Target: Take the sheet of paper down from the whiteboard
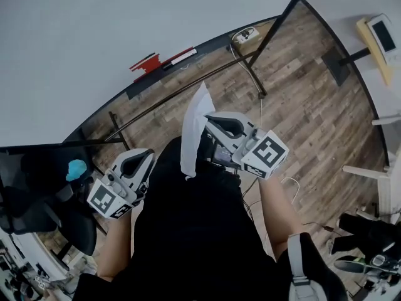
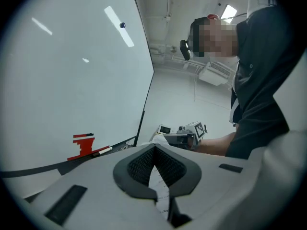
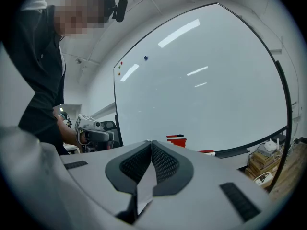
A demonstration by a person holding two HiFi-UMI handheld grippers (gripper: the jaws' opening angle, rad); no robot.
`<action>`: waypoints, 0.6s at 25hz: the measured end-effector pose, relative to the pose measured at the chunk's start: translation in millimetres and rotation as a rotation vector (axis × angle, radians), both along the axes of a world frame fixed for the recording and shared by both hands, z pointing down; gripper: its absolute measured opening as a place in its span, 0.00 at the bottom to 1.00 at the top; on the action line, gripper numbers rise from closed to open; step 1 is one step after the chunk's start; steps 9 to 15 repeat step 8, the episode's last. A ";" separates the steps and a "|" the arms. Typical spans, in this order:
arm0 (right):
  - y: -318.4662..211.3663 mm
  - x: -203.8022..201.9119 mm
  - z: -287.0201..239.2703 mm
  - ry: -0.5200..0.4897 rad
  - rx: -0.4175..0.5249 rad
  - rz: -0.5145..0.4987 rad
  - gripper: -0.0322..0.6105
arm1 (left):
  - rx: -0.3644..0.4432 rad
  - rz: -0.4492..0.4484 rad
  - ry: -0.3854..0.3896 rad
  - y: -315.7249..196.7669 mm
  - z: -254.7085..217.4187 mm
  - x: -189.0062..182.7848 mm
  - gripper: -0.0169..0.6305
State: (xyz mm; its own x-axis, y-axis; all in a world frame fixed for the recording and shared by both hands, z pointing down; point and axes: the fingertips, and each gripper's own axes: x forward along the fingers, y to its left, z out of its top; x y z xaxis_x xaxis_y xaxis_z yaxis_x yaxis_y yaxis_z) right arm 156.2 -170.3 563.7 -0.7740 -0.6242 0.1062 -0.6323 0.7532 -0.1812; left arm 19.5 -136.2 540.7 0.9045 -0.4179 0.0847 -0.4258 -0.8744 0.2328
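Note:
The white sheet of paper (image 1: 194,125) is off the whiteboard (image 1: 94,42) and hangs in front of my body, pinched in my right gripper (image 1: 210,120). In the right gripper view its edge (image 3: 145,188) shows in the seam of the shut right gripper (image 3: 151,143). My left gripper (image 1: 145,158) is lower left, apart from the sheet, jaws closed. Its own view shows the left gripper (image 2: 154,148) shut, with a thin white marked strip behind the pads; what it is I cannot tell. Across from it I see the right gripper (image 2: 169,137).
A red eraser (image 1: 147,63) and markers lie on the board's tray. A dark magnet (image 3: 146,58) sticks high on the board. The black stand legs (image 1: 250,61) cross the wooden floor. A black chair (image 1: 44,212) is at left, white furniture (image 1: 382,168) at right.

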 end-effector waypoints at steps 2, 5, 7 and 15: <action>1.3 1.8 1.5 -0.002 -0.005 -0.003 0.08 | -0.017 -0.002 0.006 0.0 5.0 1.8 0.05; 5.5 5.9 7.3 0.001 -0.022 -0.013 0.08 | -0.031 0.002 0.018 3.9 6.2 9.8 0.05; 6.6 8.4 10.3 0.000 -0.030 -0.018 0.08 | -0.033 0.010 0.023 7.8 5.6 15.2 0.05; 6.7 9.6 11.5 -0.001 -0.032 -0.020 0.08 | -0.034 0.014 0.024 9.6 5.3 17.8 0.04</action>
